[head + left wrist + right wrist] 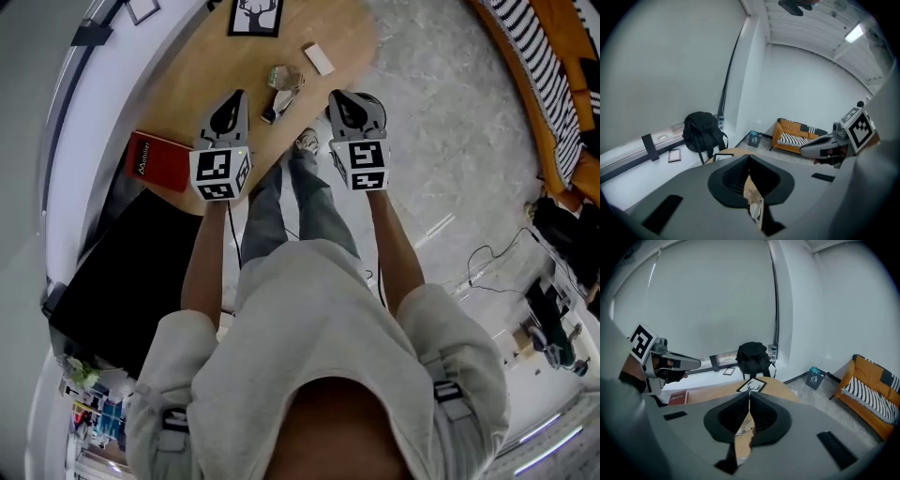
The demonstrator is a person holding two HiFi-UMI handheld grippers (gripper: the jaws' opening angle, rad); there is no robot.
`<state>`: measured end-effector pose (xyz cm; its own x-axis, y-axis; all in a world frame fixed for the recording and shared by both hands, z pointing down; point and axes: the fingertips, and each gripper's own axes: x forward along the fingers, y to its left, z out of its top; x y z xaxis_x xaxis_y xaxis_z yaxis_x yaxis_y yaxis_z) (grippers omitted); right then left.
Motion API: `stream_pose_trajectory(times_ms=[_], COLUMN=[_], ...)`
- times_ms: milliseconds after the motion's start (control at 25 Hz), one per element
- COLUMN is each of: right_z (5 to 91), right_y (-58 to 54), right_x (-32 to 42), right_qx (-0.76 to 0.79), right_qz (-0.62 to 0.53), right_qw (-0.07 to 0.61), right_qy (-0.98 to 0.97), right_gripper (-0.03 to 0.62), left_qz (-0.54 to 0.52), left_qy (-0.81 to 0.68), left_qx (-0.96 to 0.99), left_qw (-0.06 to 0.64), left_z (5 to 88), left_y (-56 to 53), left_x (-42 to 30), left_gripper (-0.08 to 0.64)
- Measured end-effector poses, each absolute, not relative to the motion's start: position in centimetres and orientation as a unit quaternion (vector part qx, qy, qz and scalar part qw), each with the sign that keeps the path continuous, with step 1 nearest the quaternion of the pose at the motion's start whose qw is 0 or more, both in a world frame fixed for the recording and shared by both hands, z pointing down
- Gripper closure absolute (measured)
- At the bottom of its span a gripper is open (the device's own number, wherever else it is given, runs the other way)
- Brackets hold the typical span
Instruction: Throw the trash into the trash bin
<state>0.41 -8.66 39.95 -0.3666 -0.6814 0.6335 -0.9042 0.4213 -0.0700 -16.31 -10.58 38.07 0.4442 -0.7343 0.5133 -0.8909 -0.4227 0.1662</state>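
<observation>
A crumpled piece of clear plastic trash lies on the wooden table, just ahead of and between both grippers. My left gripper hovers over the table's near edge with its jaws shut and nothing in them. Beside it, my right gripper is shut and empty too. In the left gripper view the closed jaws hide most of the table, and a bit of the trash shows below them. A small dark trash bin stands on the floor by the far wall.
On the table lie a framed deer picture, a small white box, a small dark object and a red book. A black backpack sits on the window ledge. An orange sofa stands beyond the bin.
</observation>
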Motion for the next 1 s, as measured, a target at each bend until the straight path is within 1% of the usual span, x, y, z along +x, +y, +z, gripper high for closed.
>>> stream_pose_trajectory(times_ms=[240,640,880,1000], right_z=[44.4,51.1,55.2,57.1], right_y=[-6.6,-2.7,-1.2,-0.6], right_x=[-0.6,-4.4,-6.8,-7.6], right_qx=[0.468,0.415,0.401,0.401], right_qz=[0.235,0.275,0.297,0.321], right_qw=[0.283,0.313,0.320,0.310], right_qy=[-0.804,-0.809,-0.805,-0.800], right_gripper=[0.561,0.561,0.561,0.560], left_qz=[0.197,0.203,0.206,0.206], left_qy=[-0.492,-0.491,-0.488,-0.491], left_qx=[0.816,0.808,0.805,0.800], left_qw=[0.228,0.254,0.266,0.276], left_z=[41.5,46.2,49.2,50.7], left_y=[-9.2,-6.8,-5.1,-4.4], left_x=[-16.4,-17.1,-17.9,-18.5], left_gripper=[0.541,0.541,0.541,0.541])
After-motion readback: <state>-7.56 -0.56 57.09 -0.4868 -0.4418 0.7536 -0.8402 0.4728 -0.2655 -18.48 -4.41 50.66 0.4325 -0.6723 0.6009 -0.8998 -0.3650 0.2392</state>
